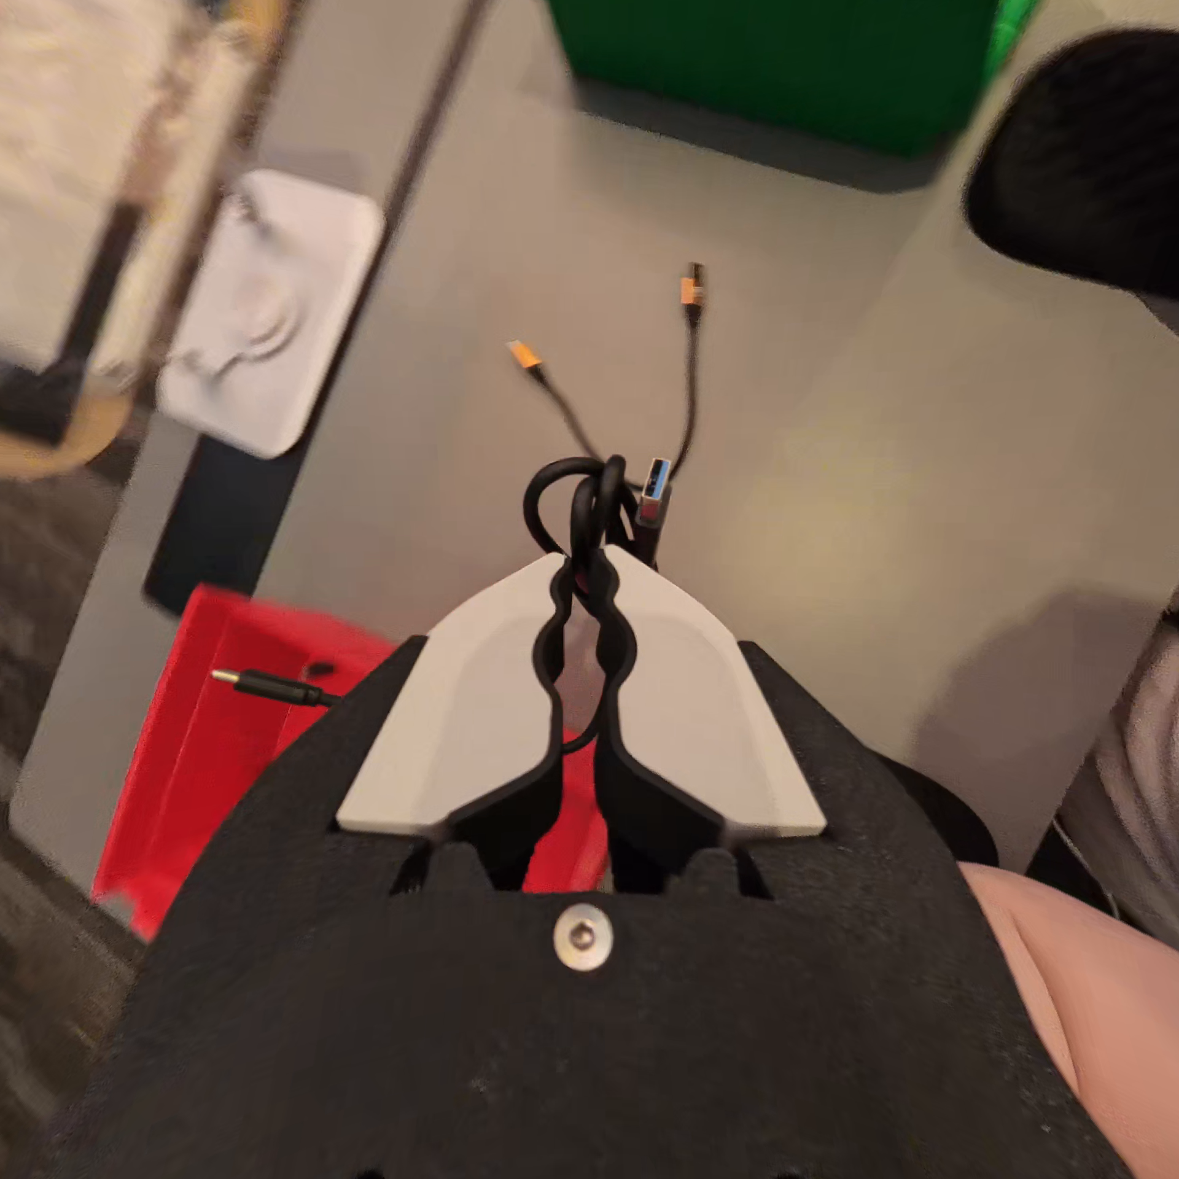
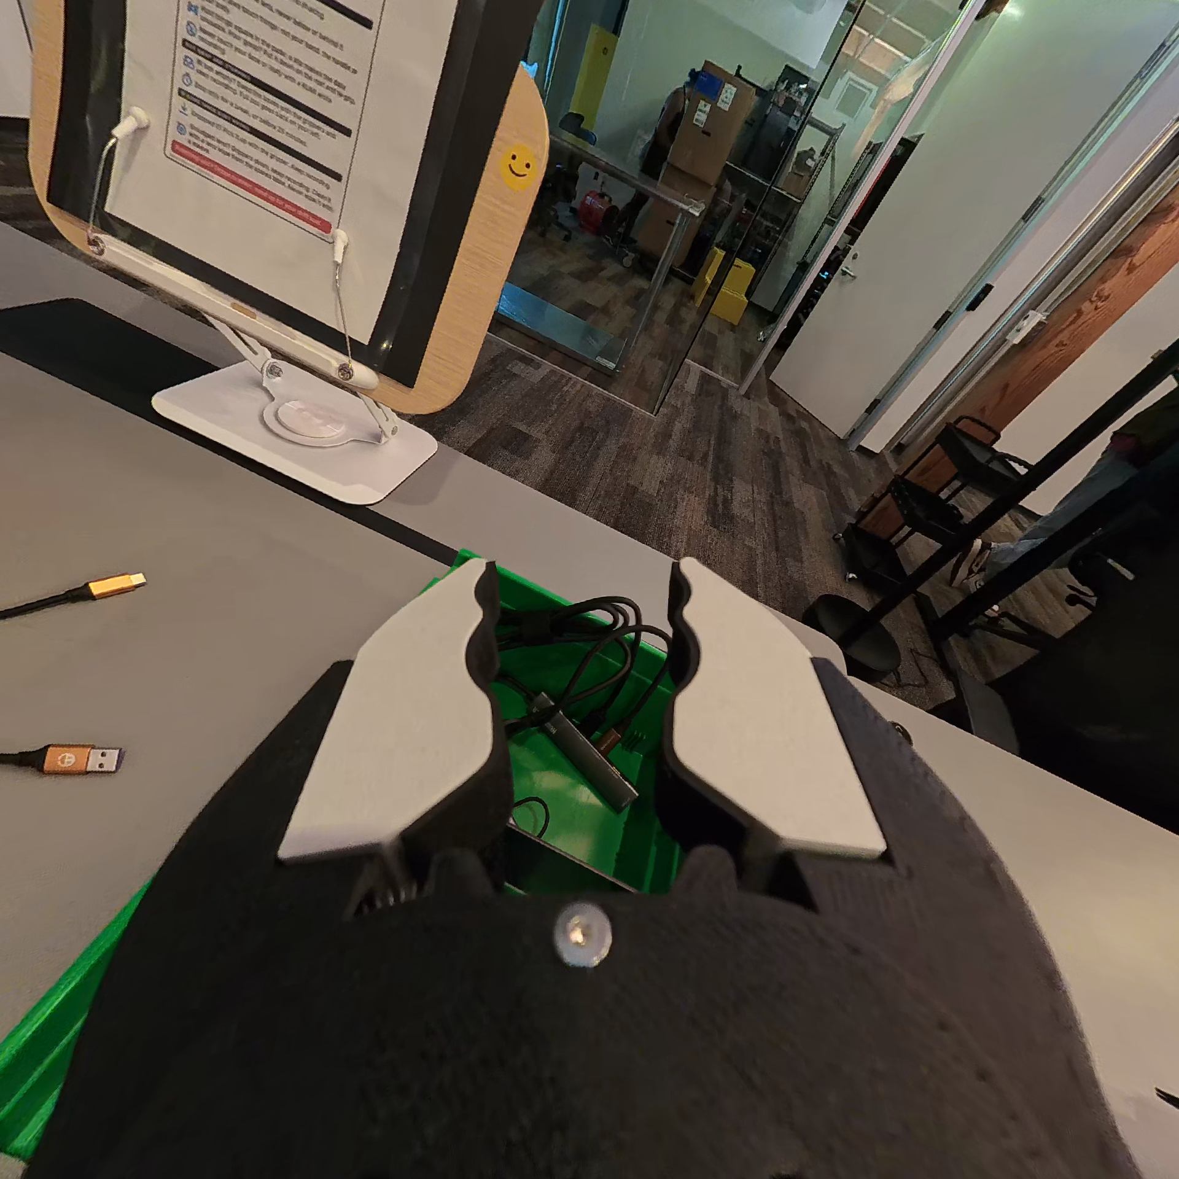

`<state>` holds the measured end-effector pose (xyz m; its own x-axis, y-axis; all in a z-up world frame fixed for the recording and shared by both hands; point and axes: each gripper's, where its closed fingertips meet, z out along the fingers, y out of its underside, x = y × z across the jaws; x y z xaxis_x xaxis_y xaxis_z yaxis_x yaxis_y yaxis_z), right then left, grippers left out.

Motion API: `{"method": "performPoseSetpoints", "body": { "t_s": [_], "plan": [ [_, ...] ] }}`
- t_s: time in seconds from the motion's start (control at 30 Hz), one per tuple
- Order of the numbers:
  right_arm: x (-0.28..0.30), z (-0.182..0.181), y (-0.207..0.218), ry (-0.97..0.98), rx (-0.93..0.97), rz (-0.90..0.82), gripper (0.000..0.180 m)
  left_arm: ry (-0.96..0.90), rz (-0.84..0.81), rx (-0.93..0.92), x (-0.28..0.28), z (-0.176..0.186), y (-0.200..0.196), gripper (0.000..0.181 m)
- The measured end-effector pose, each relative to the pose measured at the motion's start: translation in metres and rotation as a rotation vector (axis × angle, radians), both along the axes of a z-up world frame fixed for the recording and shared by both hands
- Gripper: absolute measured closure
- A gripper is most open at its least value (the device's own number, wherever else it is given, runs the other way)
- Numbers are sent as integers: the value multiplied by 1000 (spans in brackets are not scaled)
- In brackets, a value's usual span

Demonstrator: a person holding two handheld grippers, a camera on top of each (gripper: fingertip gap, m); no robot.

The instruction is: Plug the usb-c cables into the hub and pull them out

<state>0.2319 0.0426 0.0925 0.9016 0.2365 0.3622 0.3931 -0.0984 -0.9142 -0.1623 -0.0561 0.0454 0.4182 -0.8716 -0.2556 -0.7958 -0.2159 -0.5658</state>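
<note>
My left gripper (image 1: 584,561) is shut on a looped black cable (image 1: 574,504) whose silver USB-A plug (image 1: 657,494) sticks up beside the fingertips. It hangs above the grey table, over a red bin (image 1: 210,721) that holds a black USB-C plug (image 1: 261,686). A cable with orange plugs lies on the table ahead: a USB-C end (image 1: 524,355) (image 2: 115,585) and a USB-A end (image 1: 692,290) (image 2: 80,759). My right gripper (image 2: 584,593) is open and empty above a green bin (image 2: 574,810) holding a grey hub (image 2: 584,753) and coiled black cables (image 2: 574,628).
A document stand with a white base (image 2: 300,440) and a printed sheet stands at the table's far edge; it also shows blurred in the left wrist view (image 1: 268,306). The green bin (image 1: 765,57) sits at the back. A person's leg (image 1: 1097,995) is at the right. The table edge drops to carpet. There is about 40 cm between the tips of the two grippers.
</note>
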Motion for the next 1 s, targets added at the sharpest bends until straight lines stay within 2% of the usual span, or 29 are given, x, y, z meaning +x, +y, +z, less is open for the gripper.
{"method": "performPoseSetpoints", "body": {
  "t_s": [0.03, 0.17, 0.23, 0.4, 0.6, 0.67, 0.77, 0.87, 1.0],
  "plan": [
    [-1, -1, 0, -6, -2, 2, 128, 40, -68, -26, 21, -11, -2, 176],
    [-2, -3, 1, -24, -9, 8, 128, 138, -337, -218, 97, -68, -21, 176],
    [0, -4, 1, -28, -8, 4, 128, 175, -413, -318, 122, -97, -28, 176],
    [4, -5, 1, -10, -9, 3, 128, 118, -440, -425, 176, -146, -22, 177],
    [0, -12, 5, -33, -33, 12, 128, 29, -461, -483, 198, -174, -17, 176],
    [0, -13, 5, -40, -34, 12, 127, -6, -469, -499, 198, -168, -15, 175],
    [1, -13, 5, -38, -33, 7, 127, -129, -474, -445, 199, -133, -9, 174],
    [2, -13, 6, -39, -32, 5, 127, -261, -441, -213, 188, -77, 13, 166],
    [1, -15, 7, -47, -39, 1, 127, -469, -271, 134, 139, 9, 47, 157]
  ]
}}
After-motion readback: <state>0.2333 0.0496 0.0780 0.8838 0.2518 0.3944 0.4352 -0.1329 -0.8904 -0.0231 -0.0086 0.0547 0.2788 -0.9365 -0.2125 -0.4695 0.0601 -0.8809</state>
